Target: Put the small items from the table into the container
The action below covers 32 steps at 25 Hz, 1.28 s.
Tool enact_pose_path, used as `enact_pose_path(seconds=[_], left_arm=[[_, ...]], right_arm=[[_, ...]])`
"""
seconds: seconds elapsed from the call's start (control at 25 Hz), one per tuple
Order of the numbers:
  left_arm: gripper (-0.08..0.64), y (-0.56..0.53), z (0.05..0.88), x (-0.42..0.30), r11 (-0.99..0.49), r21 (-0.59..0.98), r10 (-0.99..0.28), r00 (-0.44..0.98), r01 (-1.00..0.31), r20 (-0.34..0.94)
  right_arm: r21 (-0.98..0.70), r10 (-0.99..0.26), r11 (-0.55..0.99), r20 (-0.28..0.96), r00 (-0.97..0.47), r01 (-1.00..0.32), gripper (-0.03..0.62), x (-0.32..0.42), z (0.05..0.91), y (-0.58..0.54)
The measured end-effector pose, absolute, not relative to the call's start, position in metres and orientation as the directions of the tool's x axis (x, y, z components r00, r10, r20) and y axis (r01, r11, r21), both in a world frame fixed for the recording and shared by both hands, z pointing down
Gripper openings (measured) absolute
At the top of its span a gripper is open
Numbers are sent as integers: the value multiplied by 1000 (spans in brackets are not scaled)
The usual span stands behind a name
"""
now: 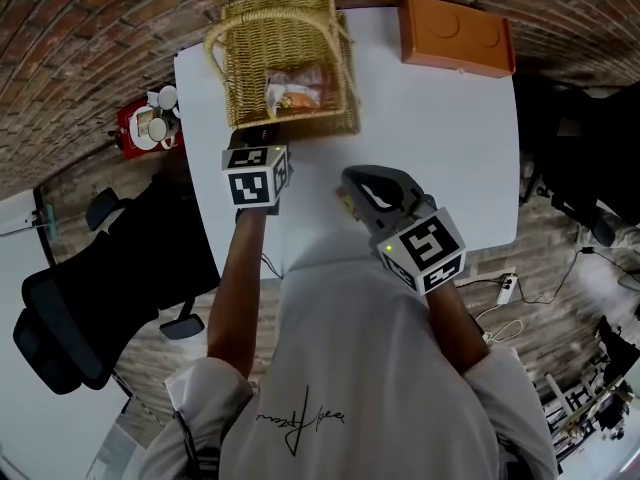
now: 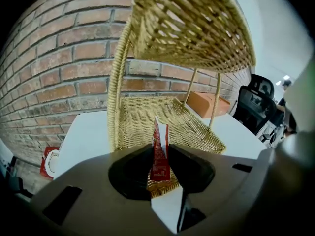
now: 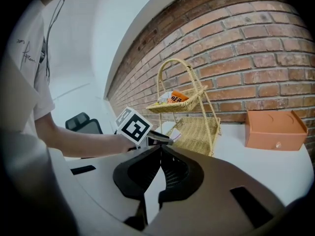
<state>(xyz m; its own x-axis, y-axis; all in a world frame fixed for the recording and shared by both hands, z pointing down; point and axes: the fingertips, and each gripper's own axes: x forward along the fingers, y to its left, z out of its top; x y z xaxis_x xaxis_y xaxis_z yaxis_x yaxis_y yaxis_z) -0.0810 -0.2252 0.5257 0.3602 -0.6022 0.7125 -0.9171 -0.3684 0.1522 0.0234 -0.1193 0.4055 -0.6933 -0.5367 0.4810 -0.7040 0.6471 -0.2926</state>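
You've got one red sachet [image 2: 160,154], one two-tier wicker basket [image 1: 250,58], one white table [image 1: 440,148], one orange box [image 1: 455,36] at 1 o'clock.

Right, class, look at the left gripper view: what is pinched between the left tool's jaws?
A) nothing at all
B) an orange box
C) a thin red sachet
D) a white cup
C: the left tool is shut on a thin red sachet, which stands upright between its jaws in front of the lower tier of the wicker basket.
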Motion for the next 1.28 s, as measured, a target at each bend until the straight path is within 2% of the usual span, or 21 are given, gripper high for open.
enact_pose_path(seconds=[0.76,1.28], left_arm=[[112,-216,503,-87,-320,147,-665,332,-936,669],[110,-172,472,-73,-331,179,-701,368,-927,610]], right_arm=[[-264,-546,683,434,-717,-681,21,23,388,-114],[-200,-564,725,378,-734,-659,21,12,361,-93]])
